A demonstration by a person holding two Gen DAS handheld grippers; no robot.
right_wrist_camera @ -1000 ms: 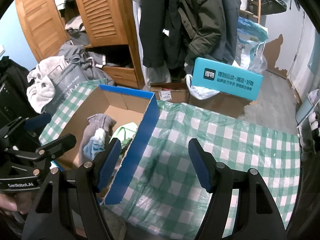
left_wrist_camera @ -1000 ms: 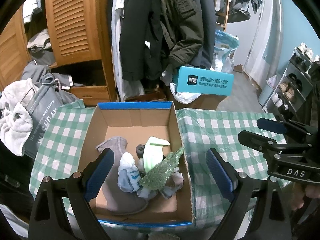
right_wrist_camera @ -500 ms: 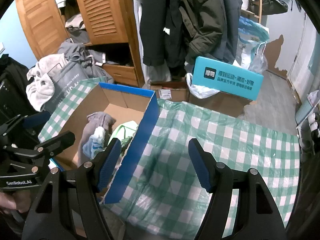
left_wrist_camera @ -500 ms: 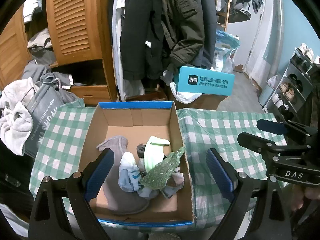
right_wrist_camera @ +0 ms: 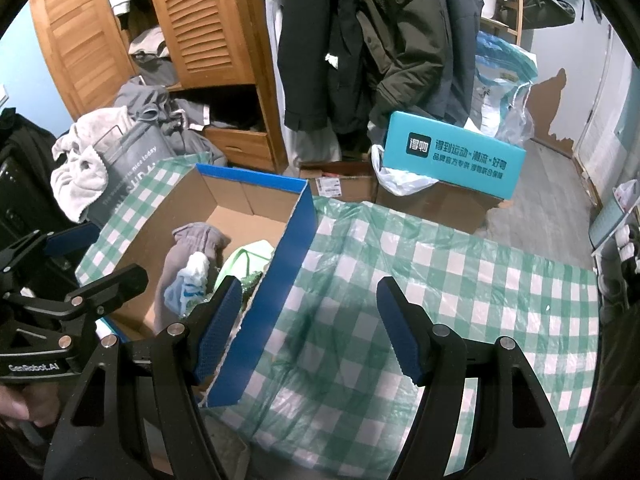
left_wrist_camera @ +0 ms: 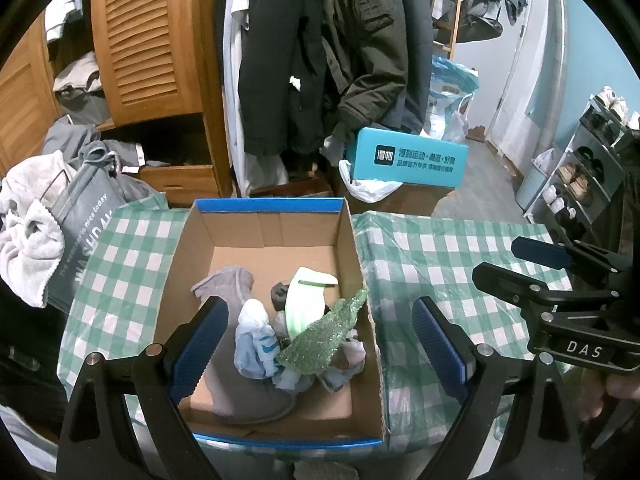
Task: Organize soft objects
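Right, both grippers spread and empty: I'd drop the left gripper (left_wrist_camera: 318, 344) straight onto the glittery green tree (left_wrist_camera: 324, 340) in the box (left_wrist_camera: 264, 210), pinching gently.

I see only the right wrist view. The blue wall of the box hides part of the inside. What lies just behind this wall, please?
Observer: A glittery green tree-shaped piece leans toward that wall of the cardboard box, on top of the pile.
Operator: Is the left hand-held gripper holding anything? I see it only from the side.
Observer: No. The left hand-held gripper is open, with nothing between its pads.
Operator: Is anything else hidden from me in there?
Observer: Yes, a small dark object sits beside the white and pale green item.
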